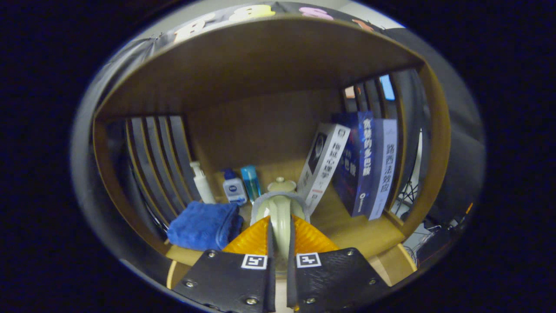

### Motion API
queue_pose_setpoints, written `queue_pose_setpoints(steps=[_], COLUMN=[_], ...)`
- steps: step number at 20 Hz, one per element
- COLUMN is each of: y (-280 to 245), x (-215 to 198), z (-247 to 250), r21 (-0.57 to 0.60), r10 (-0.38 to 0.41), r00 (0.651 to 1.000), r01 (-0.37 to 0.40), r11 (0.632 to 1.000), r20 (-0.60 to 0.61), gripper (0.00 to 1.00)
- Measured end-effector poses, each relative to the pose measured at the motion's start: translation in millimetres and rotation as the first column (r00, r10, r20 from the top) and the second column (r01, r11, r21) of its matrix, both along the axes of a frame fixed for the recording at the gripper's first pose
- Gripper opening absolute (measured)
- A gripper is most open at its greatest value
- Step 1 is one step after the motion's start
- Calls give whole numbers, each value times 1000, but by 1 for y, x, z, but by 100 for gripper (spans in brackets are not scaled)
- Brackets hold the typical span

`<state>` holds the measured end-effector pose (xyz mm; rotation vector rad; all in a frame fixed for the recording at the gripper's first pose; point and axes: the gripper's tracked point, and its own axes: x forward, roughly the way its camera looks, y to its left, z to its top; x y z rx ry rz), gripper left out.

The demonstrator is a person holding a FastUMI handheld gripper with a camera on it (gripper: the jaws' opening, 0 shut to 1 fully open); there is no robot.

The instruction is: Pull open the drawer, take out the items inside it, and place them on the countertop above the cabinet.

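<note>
between fingers: gripper clenched on pale green teapot, knobbed lid, glossy, beside blue towel.

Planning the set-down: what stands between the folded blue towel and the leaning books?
In the gripper view, the pale green ceramic teapot, its handle clamped in the tongs, stands between the blue towel and the books.
</note>
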<state>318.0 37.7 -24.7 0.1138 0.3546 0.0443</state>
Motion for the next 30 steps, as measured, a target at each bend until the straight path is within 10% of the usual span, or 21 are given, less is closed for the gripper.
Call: queue_pose_setpoints(steps=[3, 15, 21, 30], y=[29, 19, 6, 14], x=[23, 90, 57, -55], z=[-62, -55, -20, 58], r21=[-10, -22, -50, 41], r10=[38, -33, -84, -56], r00=[996, 997, 988, 978], r01=[-39, 35, 91, 49], r11=[999, 999, 995, 998], r20=[-85, 64, 128, 201], gripper=[11, 17, 98, 99])
